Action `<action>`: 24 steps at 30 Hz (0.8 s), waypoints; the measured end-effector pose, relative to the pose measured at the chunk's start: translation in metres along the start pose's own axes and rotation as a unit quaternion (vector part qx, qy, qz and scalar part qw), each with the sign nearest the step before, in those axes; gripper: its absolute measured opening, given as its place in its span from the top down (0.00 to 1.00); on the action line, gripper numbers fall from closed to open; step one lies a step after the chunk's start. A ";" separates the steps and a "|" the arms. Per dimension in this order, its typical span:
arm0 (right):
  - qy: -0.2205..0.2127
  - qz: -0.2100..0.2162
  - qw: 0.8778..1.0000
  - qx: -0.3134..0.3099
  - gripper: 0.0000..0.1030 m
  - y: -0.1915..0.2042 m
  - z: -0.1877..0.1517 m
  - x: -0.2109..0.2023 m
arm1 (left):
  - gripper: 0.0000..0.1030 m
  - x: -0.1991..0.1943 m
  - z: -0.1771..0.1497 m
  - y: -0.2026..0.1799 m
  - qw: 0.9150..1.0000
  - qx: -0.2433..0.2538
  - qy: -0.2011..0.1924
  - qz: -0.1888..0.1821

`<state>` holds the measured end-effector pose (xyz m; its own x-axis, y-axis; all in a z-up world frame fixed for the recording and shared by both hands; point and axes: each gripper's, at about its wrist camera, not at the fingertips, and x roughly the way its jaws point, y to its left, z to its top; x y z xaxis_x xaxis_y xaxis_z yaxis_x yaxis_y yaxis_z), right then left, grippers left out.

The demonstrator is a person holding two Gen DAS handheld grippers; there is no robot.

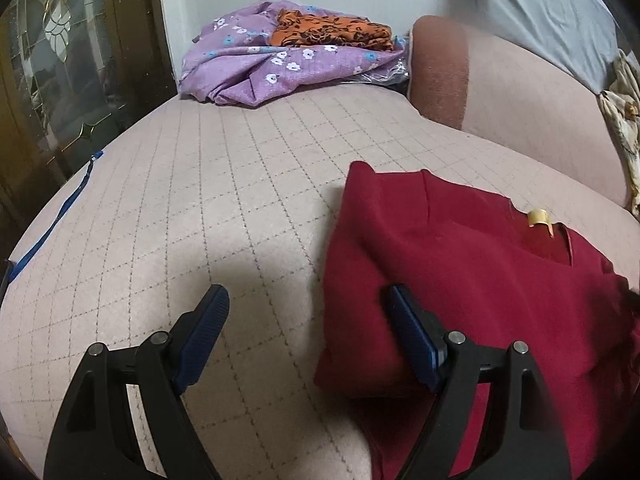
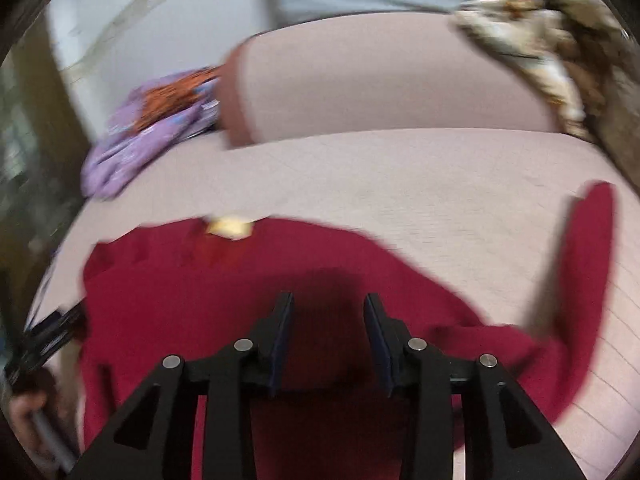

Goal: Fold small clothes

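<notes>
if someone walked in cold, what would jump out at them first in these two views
The dark red garment grabs the eye, spread on the pink quilted bed cover with a yellowish neck label at its far edge. Next comes the purple flowered cloth heaped at the far end, an orange-and-black patterned fabric on top. Near the lens, the left tool hangs open at the garment's edge, and the right tool is open above its middle.

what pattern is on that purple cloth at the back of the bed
Small white and blue flowers on the purple cloth, clearest in the left wrist view.
</notes>
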<state>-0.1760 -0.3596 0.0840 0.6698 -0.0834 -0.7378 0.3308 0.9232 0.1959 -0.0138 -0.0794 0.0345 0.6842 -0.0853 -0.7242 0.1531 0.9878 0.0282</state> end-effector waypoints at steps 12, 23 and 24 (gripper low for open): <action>0.057 -0.005 0.998 -0.014 0.62 0.017 0.002 0.043 | 0.16 0.004 0.002 0.008 1.000 -0.014 0.013 -0.008; 0.173 0.228 0.951 -0.119 0.44 0.122 -0.111 -0.019 | 0.17 -0.043 0.001 0.042 0.999 -0.018 0.012 -0.028; 0.161 0.218 0.953 -0.134 0.44 0.127 -0.118 -0.029 | 0.17 -0.047 -0.001 0.046 0.999 -0.020 0.015 -0.027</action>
<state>-0.2319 -0.1955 0.0544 0.4524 0.4092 -0.7924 -0.1426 0.9103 0.3887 -0.0393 -0.0294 0.0695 0.6546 -0.1358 -0.7436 0.1598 0.9864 -0.0395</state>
